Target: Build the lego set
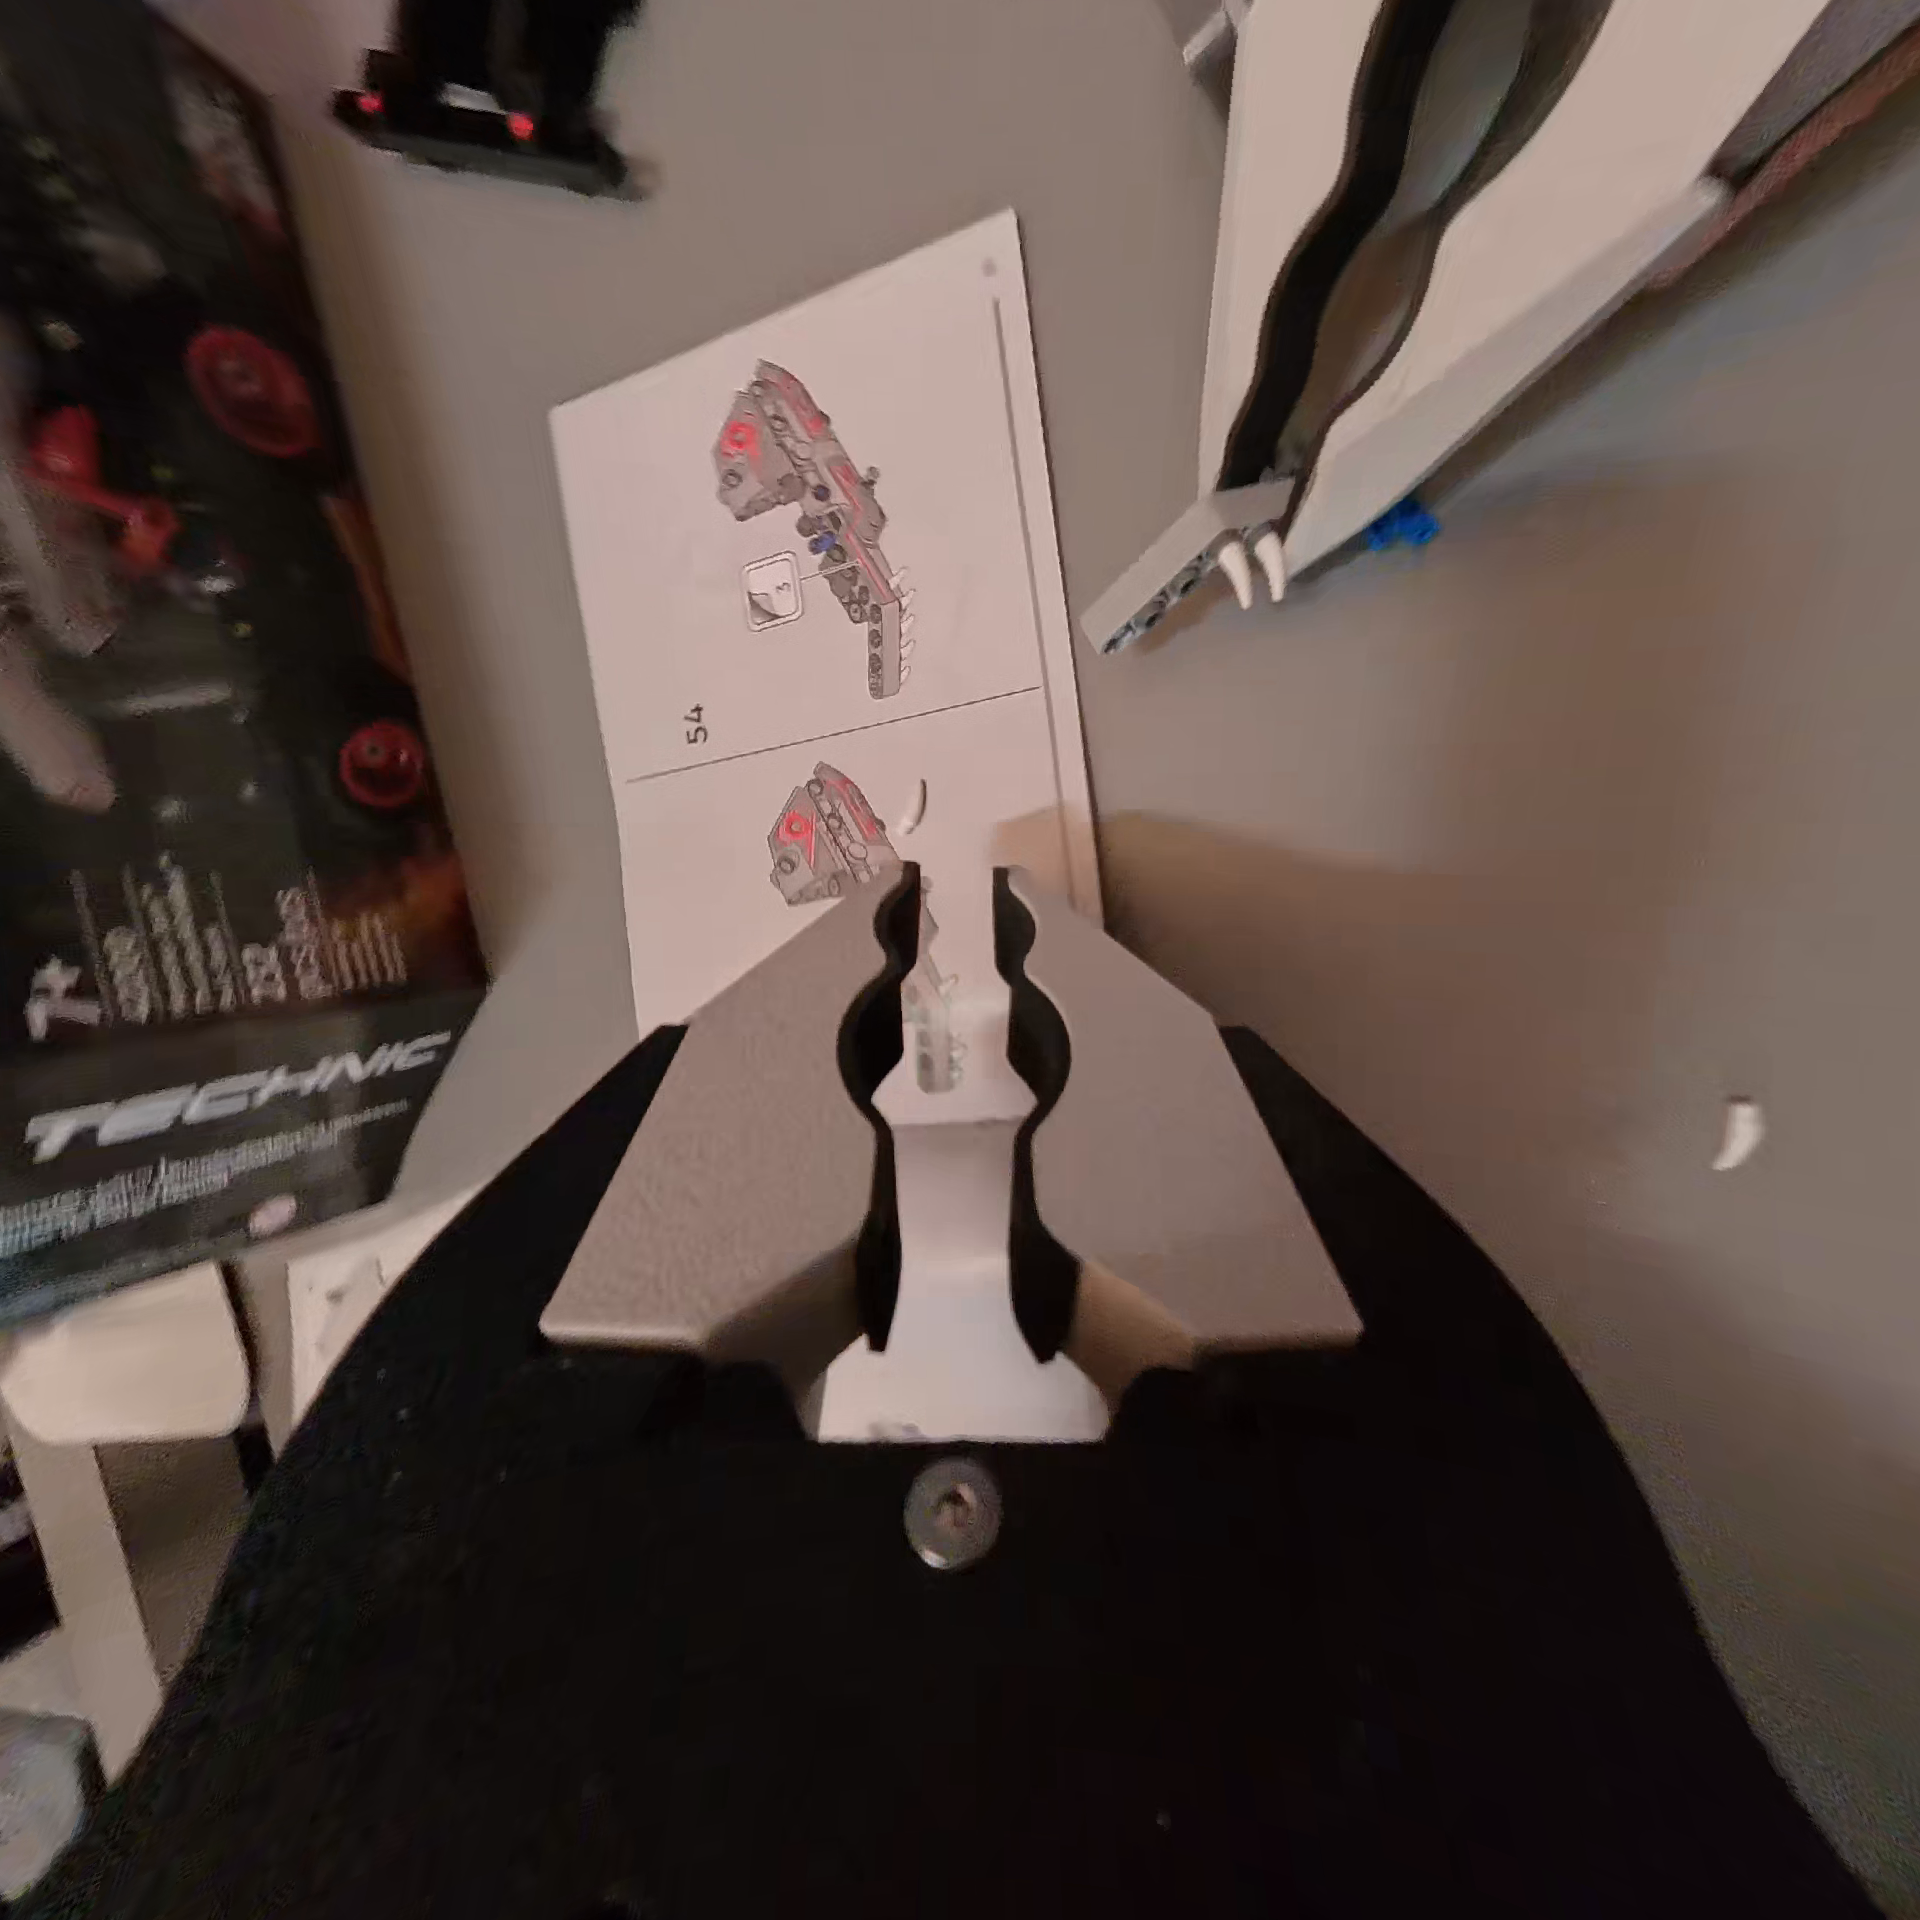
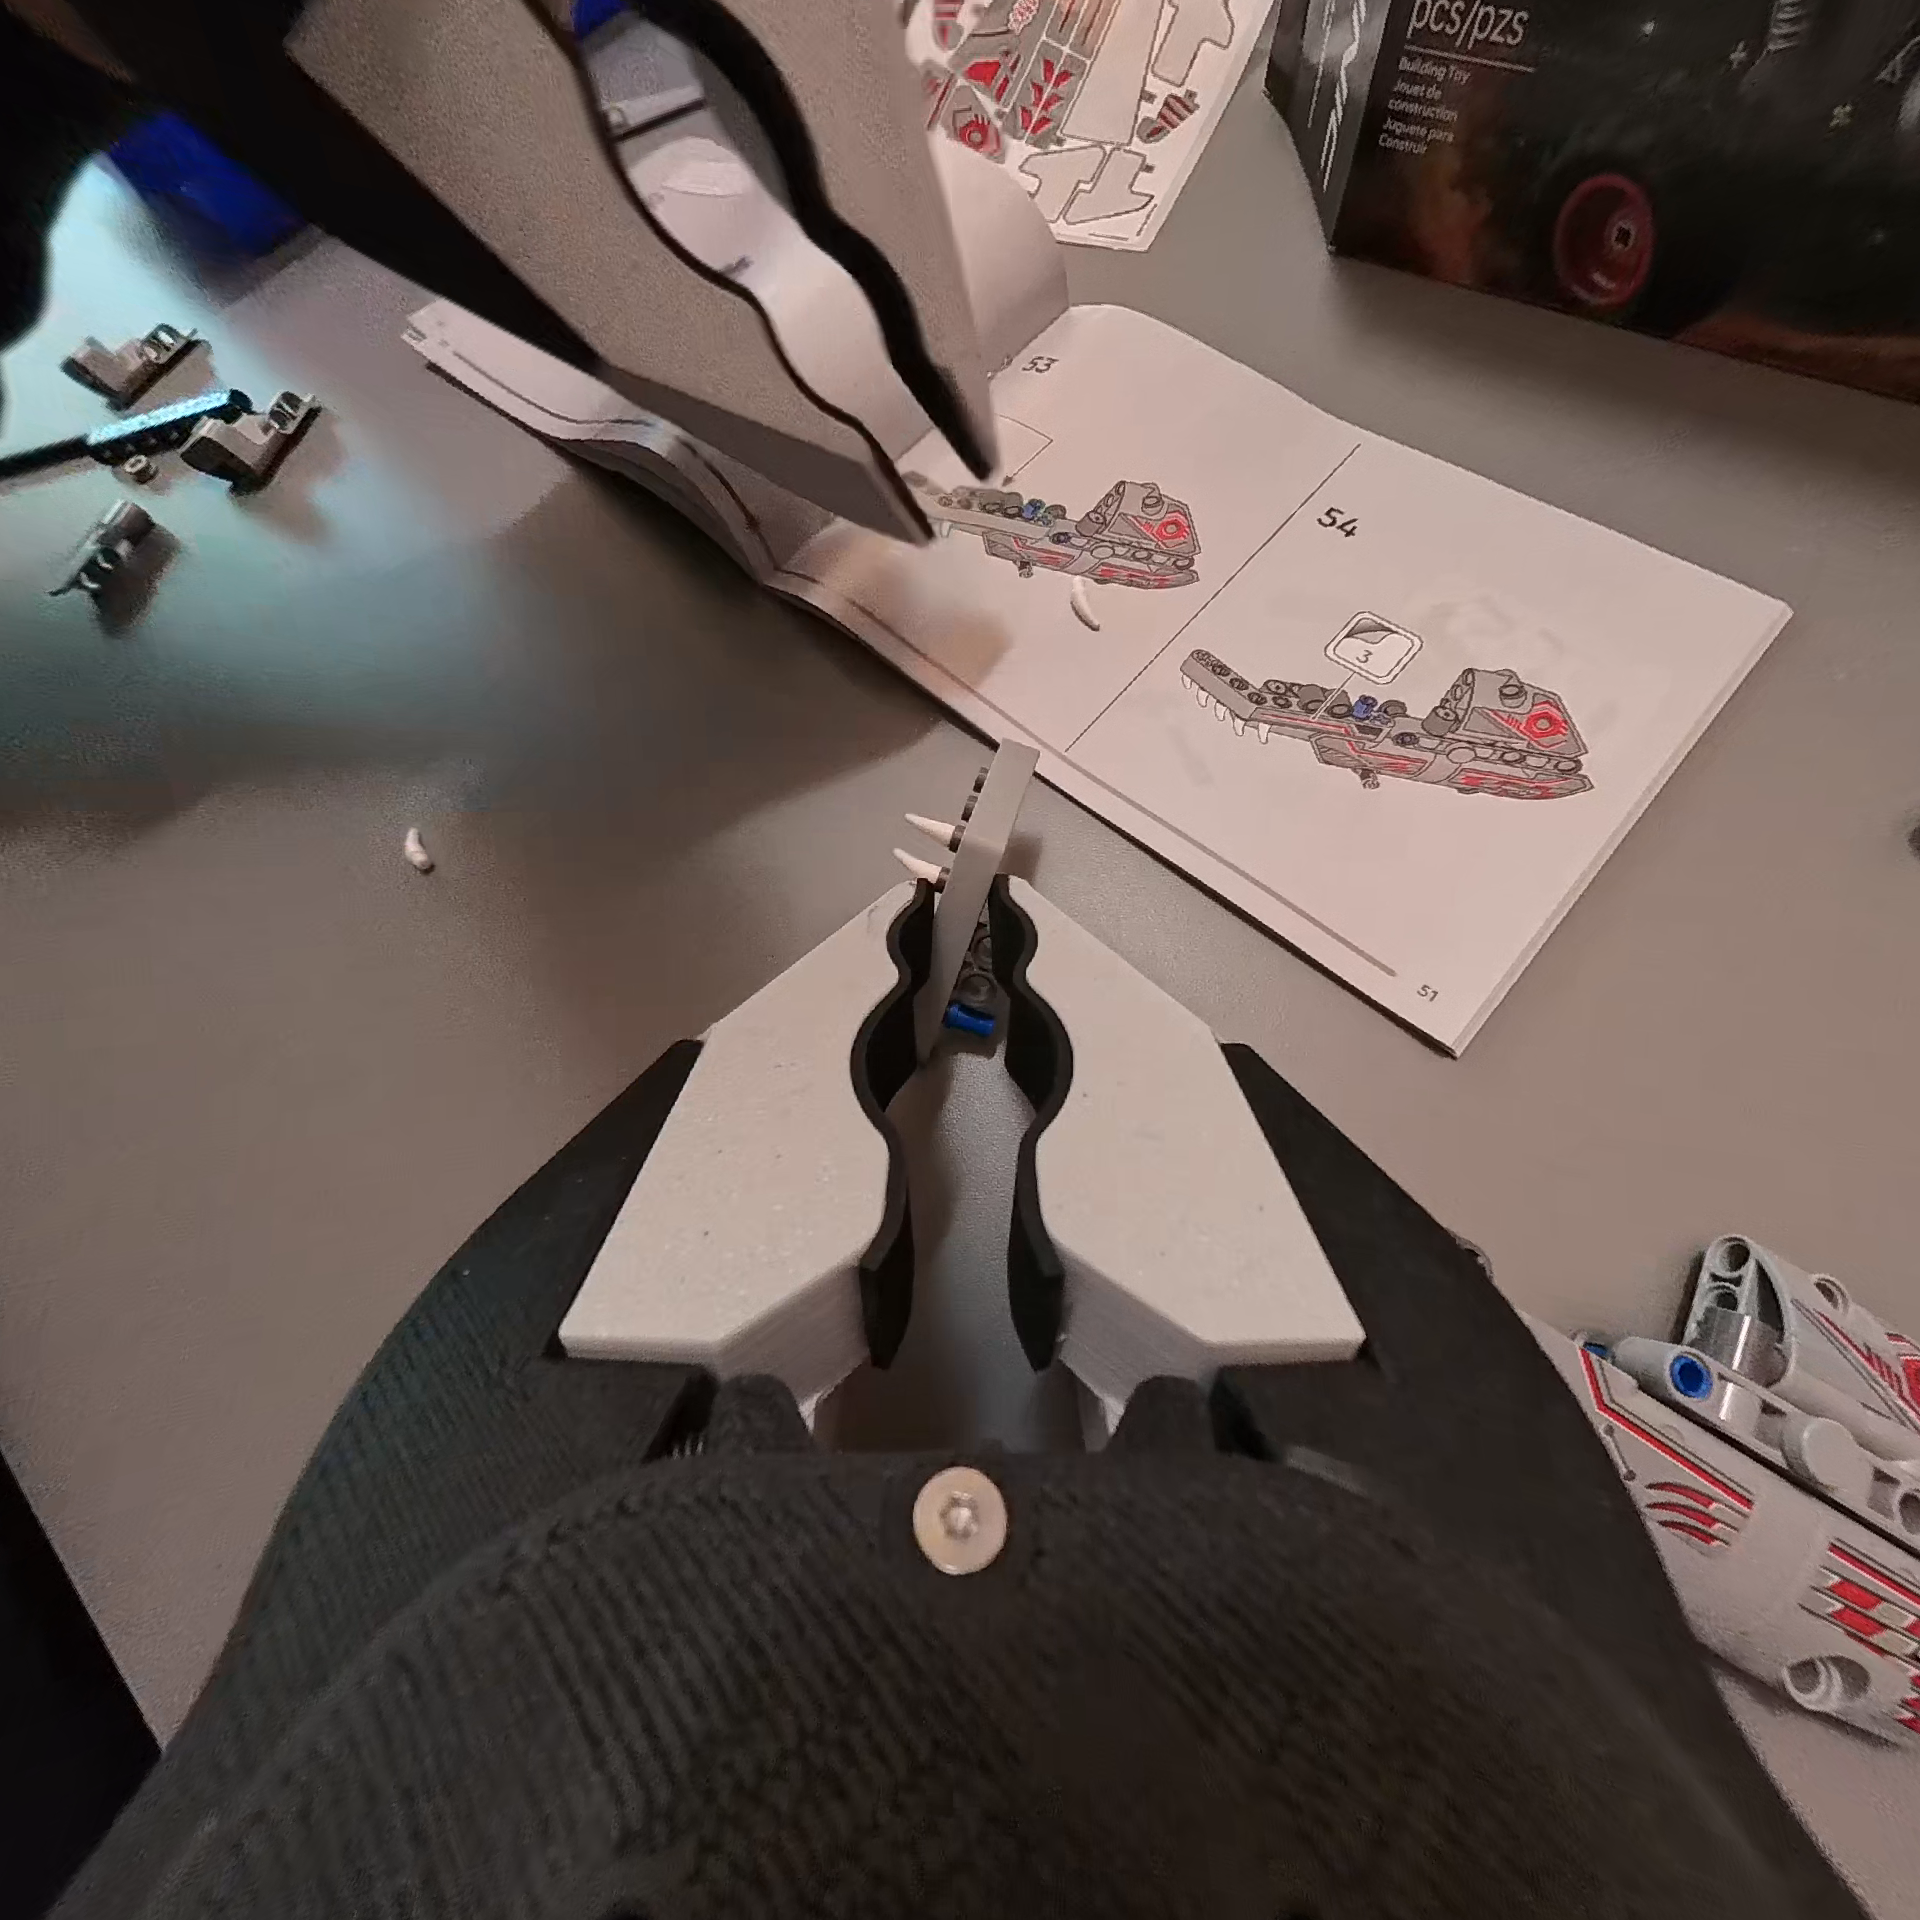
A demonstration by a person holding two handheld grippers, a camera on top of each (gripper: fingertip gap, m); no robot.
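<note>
Left wrist view first: my left gripper point(image 1: 956, 883) is hanging over the open instruction booklet point(image 1: 831, 582) with its fingers a narrow gap apart and nothing between them, just the printed page showing through. Off to the left of the gripper sits the dark lego box point(image 1: 197, 644), a bit blurry. Up and to the right I can see my right gripper point(image 1: 1262, 488) coming in from the top corner, clamped on a grey lego plate point(image 1: 1179, 577) with two white teeth point(image 1: 1252, 566) sticking out of it and a blue pin point(image 1: 1403, 530) peeking out just behind. One loose white tooth point(image 1: 1733, 1132) lies on the grey worktop point(image 1: 1507, 987), well off to the right of my left gripper.

Right wrist view: the right gripper point(image 2: 961, 894) is pinched onto that grey lego plate point(image 2: 987, 842), held edge-up, white teeth point(image 2: 925, 842) pointing left, blue pin point(image 2: 968, 1016) down between the pads. Beyond it lies the booklet point(image 2: 1299, 748), and the left gripper point(image 2: 961, 499) hovers over the booklet's left page, narrowly parted. The loose tooth point(image 2: 418, 849) is on the worktop to the left. Farther left are a few small grey parts point(image 2: 244, 436). At the right edge sits a bigger grey-and-red lego assembly point(image 2: 1787, 1496). The box point(image 2: 1621, 156) is at the far right, a sticker sheet point(image 2: 1081, 114) beside it.
</note>
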